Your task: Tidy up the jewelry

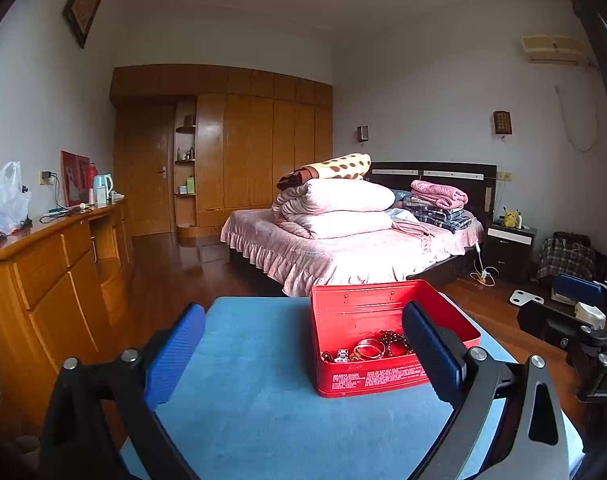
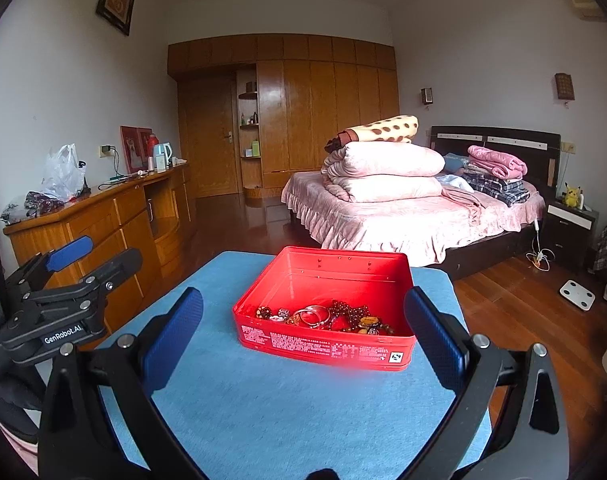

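Observation:
A red tin box [image 1: 383, 380] [image 2: 323, 346] stands open on a blue cloth [image 1: 243, 400] [image 2: 283, 412]. Inside it lies a heap of jewelry [image 1: 369, 349] [image 2: 323, 317]: silver bangles, dark bead strings and small pieces. My left gripper [image 1: 303, 324] is open, empty, held back from the box, which sits toward its right finger [image 1: 433, 352]. My right gripper [image 2: 303, 312] is open too, with nothing between its pads, and faces the box from the near side. In the right wrist view, the left gripper [image 2: 91, 254] shows at the left edge.
A wooden sideboard [image 2: 103, 216] with a plastic bag and a kettle runs along the left wall. A bed [image 2: 415, 212] piled with folded bedding stands beyond the table. Wooden floor with a white scale [image 2: 577, 290] lies to the right.

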A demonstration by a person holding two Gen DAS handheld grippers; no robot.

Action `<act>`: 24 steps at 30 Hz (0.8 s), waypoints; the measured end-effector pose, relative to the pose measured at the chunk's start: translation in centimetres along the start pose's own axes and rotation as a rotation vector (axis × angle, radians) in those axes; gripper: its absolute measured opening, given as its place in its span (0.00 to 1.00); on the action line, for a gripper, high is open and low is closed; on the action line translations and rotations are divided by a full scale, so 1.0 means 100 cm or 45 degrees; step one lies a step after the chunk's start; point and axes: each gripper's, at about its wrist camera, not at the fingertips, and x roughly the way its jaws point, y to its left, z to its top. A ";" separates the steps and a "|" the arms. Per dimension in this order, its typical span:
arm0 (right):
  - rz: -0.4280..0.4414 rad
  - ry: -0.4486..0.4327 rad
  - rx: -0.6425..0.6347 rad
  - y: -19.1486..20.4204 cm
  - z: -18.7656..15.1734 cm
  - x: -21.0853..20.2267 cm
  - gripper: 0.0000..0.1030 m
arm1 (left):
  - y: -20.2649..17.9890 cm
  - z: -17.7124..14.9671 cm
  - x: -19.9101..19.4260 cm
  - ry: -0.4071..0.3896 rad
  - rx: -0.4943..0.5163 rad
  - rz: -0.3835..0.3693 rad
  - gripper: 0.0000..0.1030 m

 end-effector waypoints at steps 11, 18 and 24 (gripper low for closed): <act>-0.002 0.008 0.043 -0.015 0.000 0.001 0.95 | 0.001 -0.002 0.000 -0.011 0.009 -0.003 0.94; -0.026 0.015 0.049 -0.019 -0.001 0.004 0.95 | 0.000 -0.003 0.000 -0.012 0.014 -0.012 0.94; -0.021 0.012 0.045 -0.020 -0.001 0.004 0.95 | -0.001 -0.004 -0.001 -0.010 0.017 -0.012 0.94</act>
